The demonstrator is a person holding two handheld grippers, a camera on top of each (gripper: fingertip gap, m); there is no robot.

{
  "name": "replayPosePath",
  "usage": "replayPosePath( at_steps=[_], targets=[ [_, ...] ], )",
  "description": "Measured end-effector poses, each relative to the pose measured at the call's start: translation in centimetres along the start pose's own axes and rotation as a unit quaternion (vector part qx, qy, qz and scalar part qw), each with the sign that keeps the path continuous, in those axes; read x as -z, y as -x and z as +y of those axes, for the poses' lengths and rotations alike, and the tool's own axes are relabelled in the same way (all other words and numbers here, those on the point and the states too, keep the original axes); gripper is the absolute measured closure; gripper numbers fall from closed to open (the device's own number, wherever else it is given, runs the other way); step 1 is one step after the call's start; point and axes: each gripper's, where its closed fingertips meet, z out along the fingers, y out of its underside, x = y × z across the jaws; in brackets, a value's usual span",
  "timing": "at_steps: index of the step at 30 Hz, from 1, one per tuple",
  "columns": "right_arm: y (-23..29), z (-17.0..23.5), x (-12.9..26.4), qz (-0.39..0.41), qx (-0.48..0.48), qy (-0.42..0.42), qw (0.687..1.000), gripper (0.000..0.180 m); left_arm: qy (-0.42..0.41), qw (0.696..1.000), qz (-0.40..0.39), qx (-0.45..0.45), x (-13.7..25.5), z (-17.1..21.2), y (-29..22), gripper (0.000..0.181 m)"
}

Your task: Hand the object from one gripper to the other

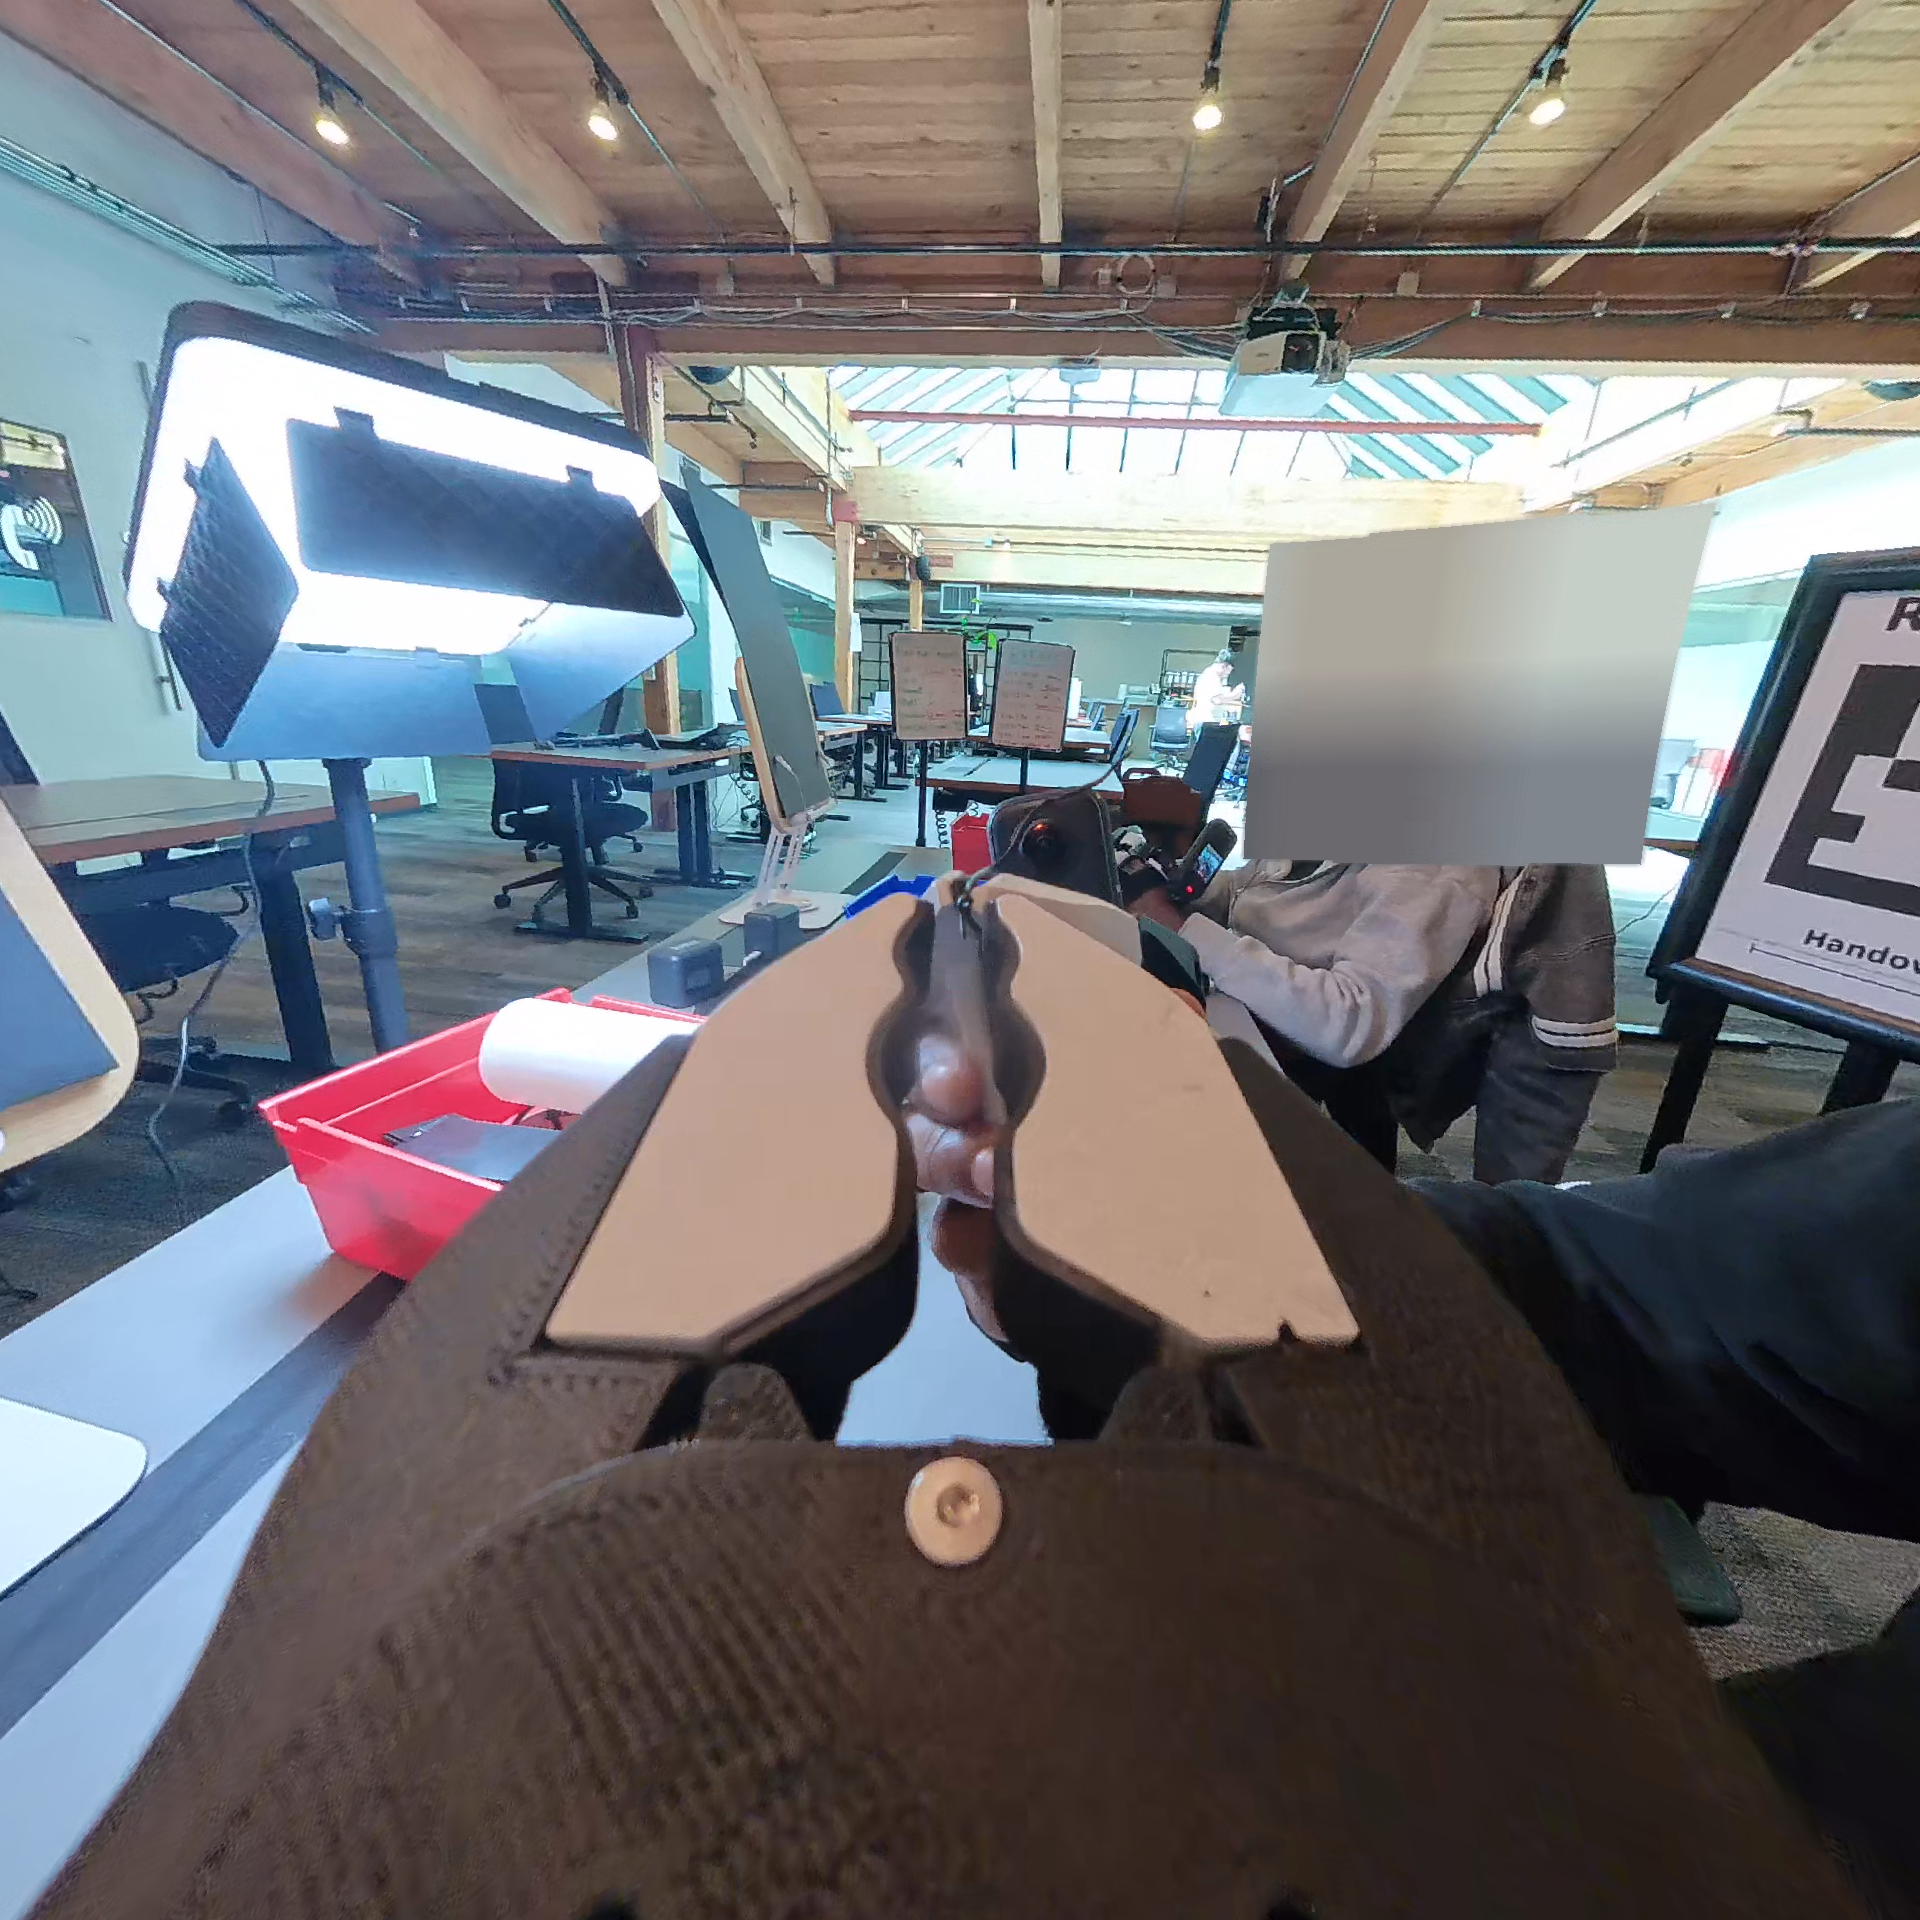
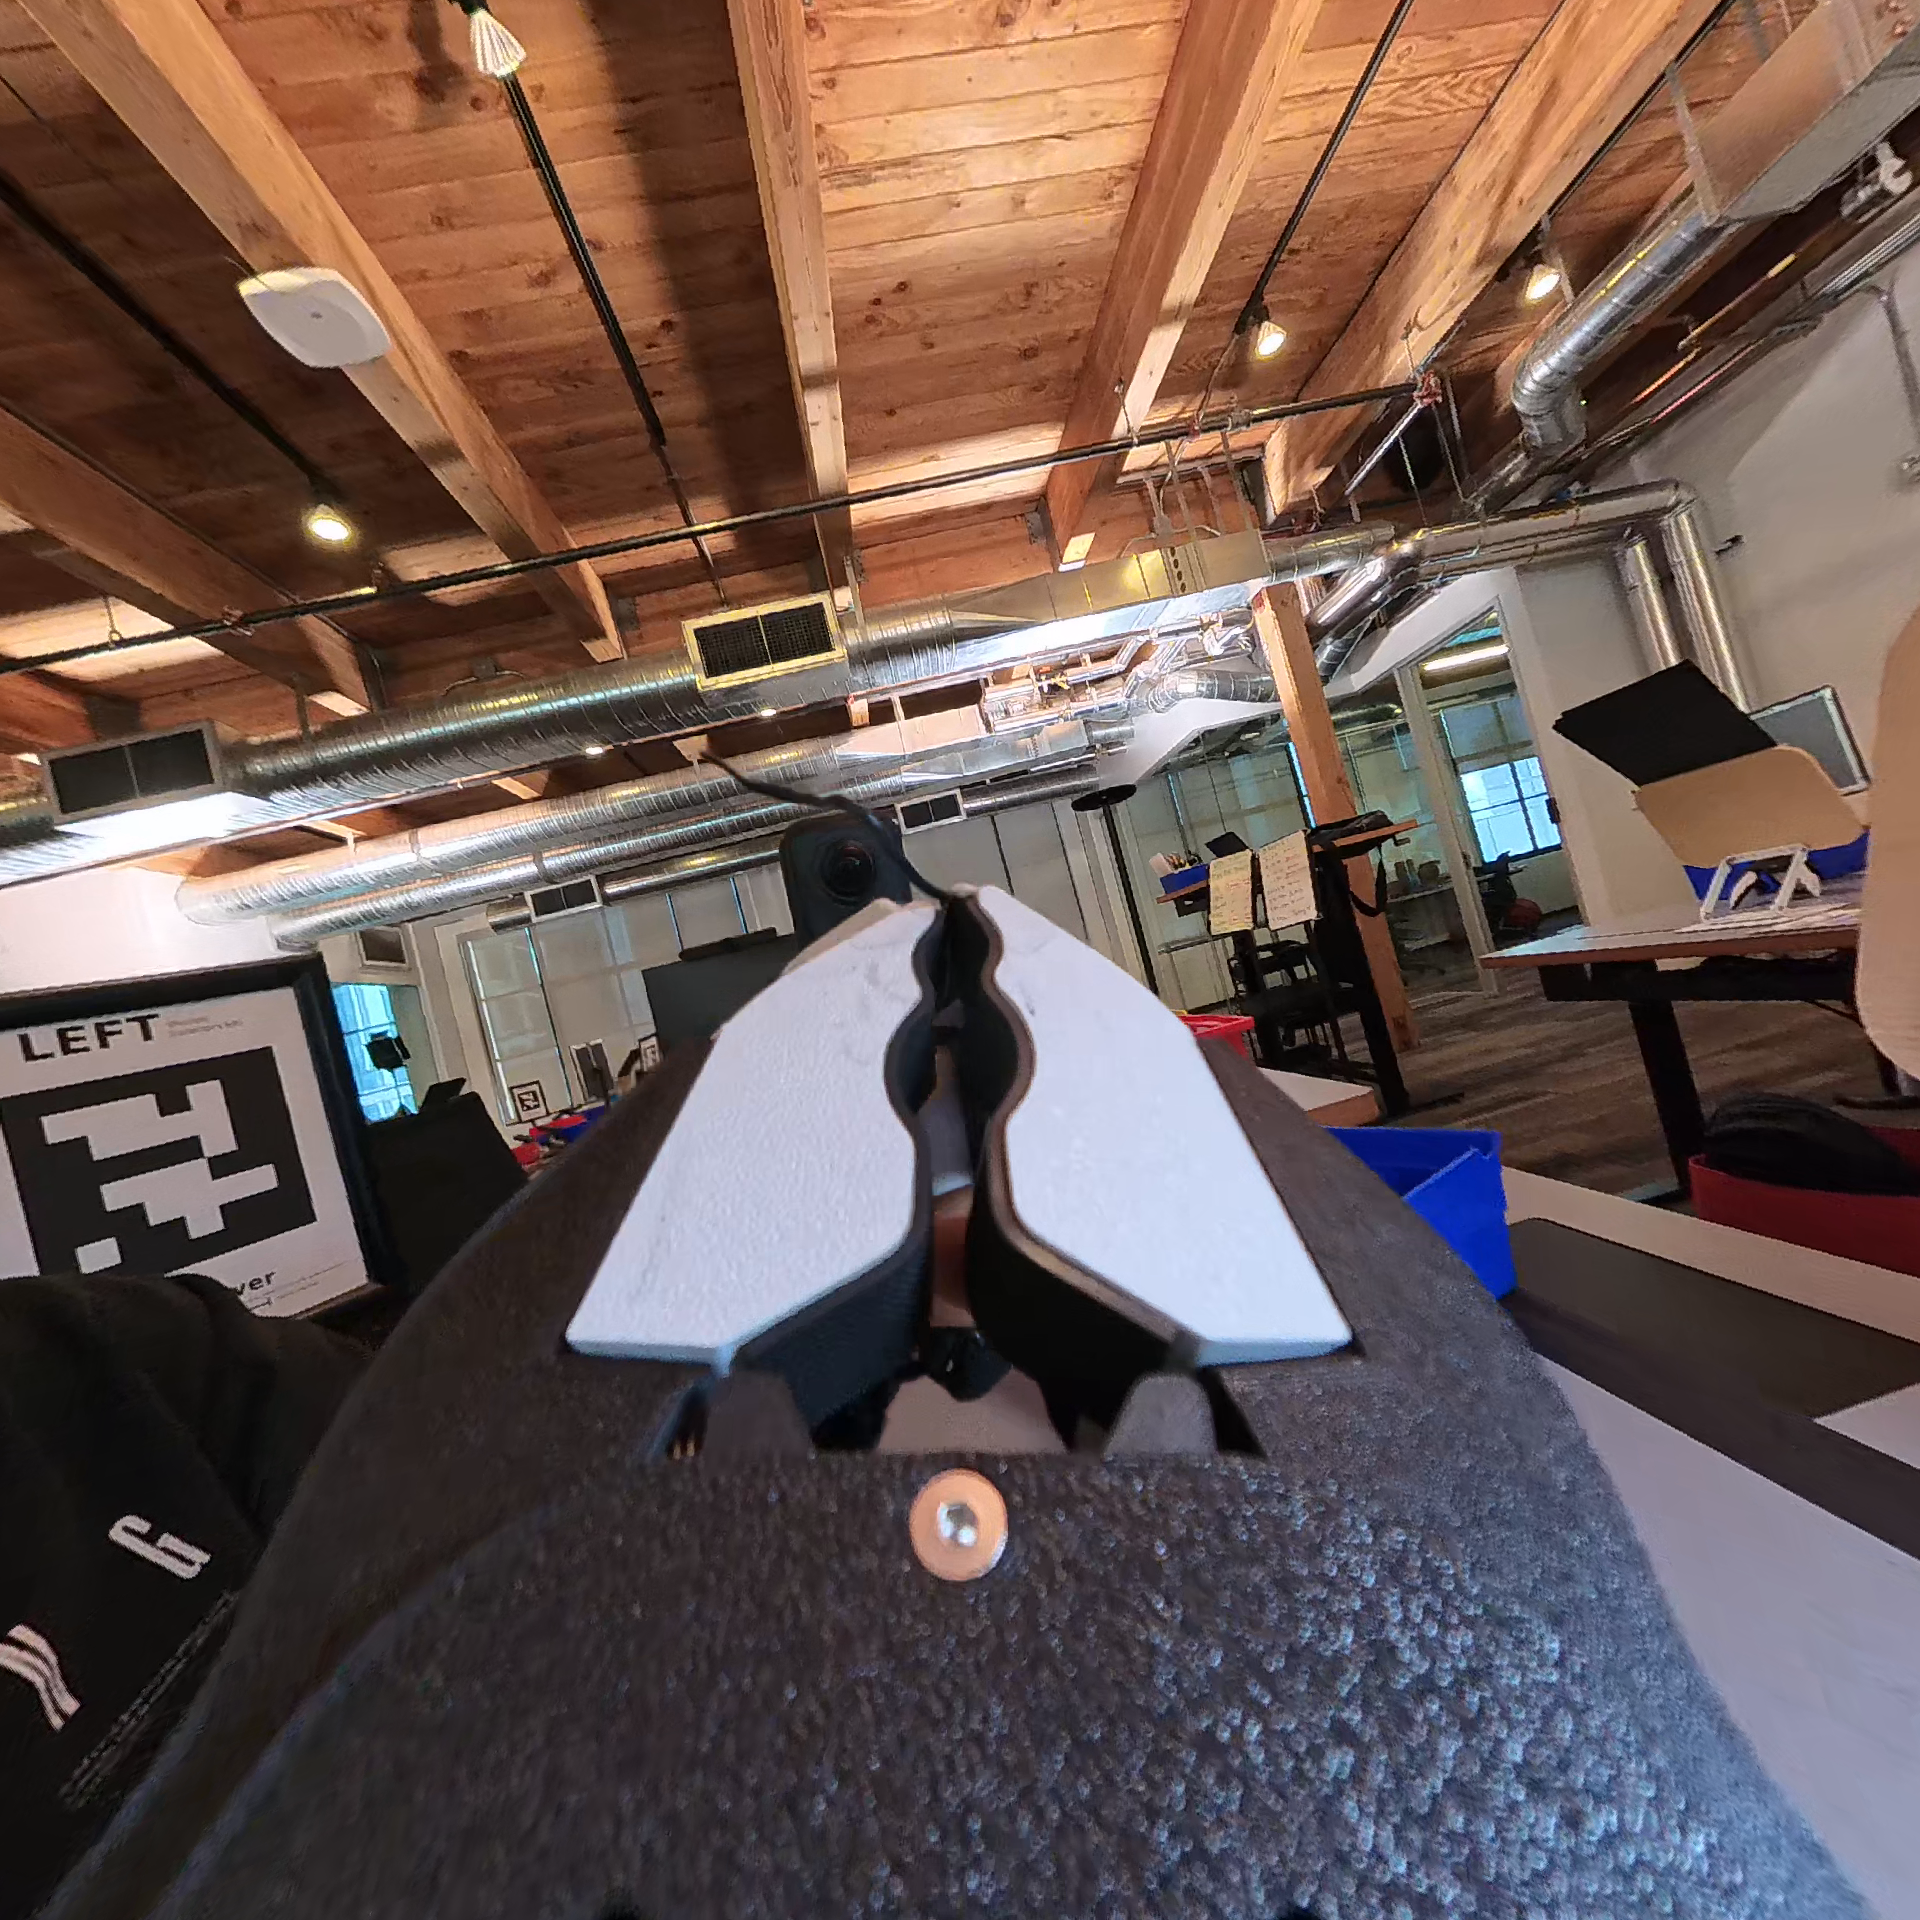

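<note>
Tongs on both sides are pressing nearly shut. The left tongs (image 1: pixel 961 904) are pinching a short bit of a thin black cord (image 2: pixel 774 787) right at their tips. The right tongs (image 2: pixel 951 899) are meeting them tip to tip, with the cord's free end curling up and away from that meeting point. I am judging both pairs to be clamped on the cord at once, though it is thin and the contact itself is hard to make out.

That is putting me in the middle of the exchange. The cord is already off the surface (image 1: pixel 156 1351) and shared between the two pairs. One pair is yet to let go and back away, and I cannot tell from here which is giving and which is receiving.

Through the narrow gap of the left tongs I am seeing a hand (image 1: pixel 951 1117) underneath. Just beyond, a red bin (image 1: pixel 343 1153) is sitting on the surface with a white roll (image 1: pixel 561 1049) lying in it. Farther off, a seated person (image 1: pixel 1340 956) is leaning in, and a bright light panel (image 1: pixel 395 520) is glowing on its stand.
</note>
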Motion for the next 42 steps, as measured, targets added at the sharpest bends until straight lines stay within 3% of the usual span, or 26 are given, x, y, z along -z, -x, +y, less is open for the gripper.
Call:
replayPosePath(
  at_steps=[16,42],
  targets=[
    [0.2,0.7,0.0,-0.012,0.018,0.043,0.999,0.18,0.022,0.998,0.043,0.045,0.1,0.5,-0.4,0.179],
    [0.0,-0.4,0.4,-0.004,0.035,0.019,0.999,0.179,0.021,0.998,0.04,0.05,0.2,0.6,-0.2,0.179]
  ],
)
